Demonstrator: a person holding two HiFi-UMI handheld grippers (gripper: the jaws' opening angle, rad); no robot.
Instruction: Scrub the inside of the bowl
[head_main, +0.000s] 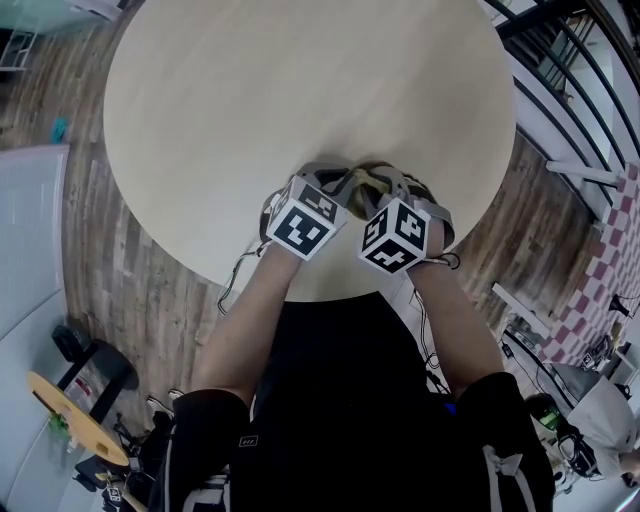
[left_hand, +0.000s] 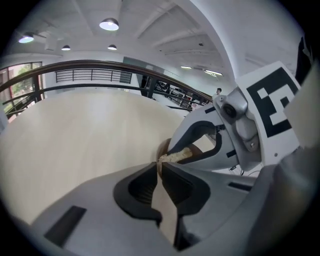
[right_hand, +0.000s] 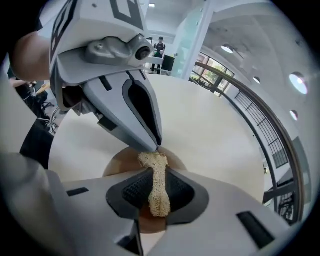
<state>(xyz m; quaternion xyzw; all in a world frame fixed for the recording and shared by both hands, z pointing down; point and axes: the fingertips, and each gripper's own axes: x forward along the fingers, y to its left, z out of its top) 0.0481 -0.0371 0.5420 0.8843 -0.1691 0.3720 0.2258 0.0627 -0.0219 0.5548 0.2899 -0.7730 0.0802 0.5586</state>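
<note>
Tan scrubber, brown bowl, pale beige table.

The left tongs and right tongs are pale grey, each with a white cube of black square markers. The person wears a black short-sleeved top.

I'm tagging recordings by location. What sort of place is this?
Probably an open office or lab hall rather than a kitchen: a bare round table stands on a wood-plank floor, a curved dark railing runs past it, and round ceiling lights sit in a high white ceiling.
</note>
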